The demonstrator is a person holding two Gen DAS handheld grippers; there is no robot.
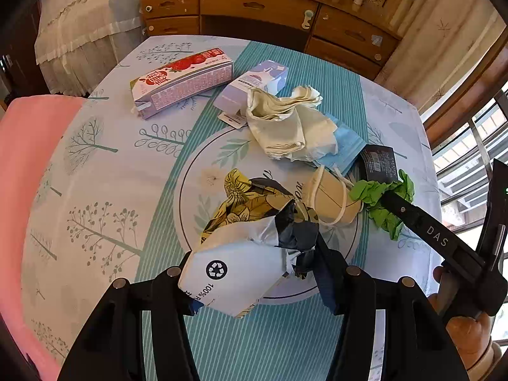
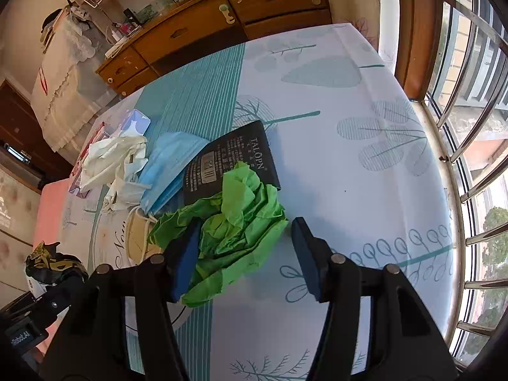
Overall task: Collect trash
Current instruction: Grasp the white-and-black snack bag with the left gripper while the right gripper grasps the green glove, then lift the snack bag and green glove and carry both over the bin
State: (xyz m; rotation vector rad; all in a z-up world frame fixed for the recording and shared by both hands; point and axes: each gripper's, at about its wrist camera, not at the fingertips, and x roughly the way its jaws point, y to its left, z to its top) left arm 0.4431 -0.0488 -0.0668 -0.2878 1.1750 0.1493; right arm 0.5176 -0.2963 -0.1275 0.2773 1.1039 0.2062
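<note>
In the left wrist view my left gripper (image 1: 257,279) is shut on a crumpled paper bag (image 1: 235,254), white with a recycling mark, yellow flowers and dark blue. It hangs just above the tablecloth. The same bag (image 2: 54,263) shows at the lower left of the right wrist view. A crumpled green paper (image 2: 235,222) lies on the table between the fingers of my right gripper (image 2: 241,254). The left pad (image 2: 184,263) touches it; the right pad (image 2: 304,254) stands just off its edge. From the left wrist view the green paper (image 1: 377,197) lies under the right gripper's finger (image 1: 435,238).
More trash lies on the patterned table (image 1: 104,171): a pink strawberry carton (image 1: 181,79), a lilac carton (image 1: 254,85), white crumpled tissue (image 1: 285,123), a blue face mask (image 2: 171,165), a black packet (image 2: 228,162), a beige mask (image 1: 330,200). A wooden dresser (image 1: 260,6) stands behind; barred window (image 2: 470,127) at right.
</note>
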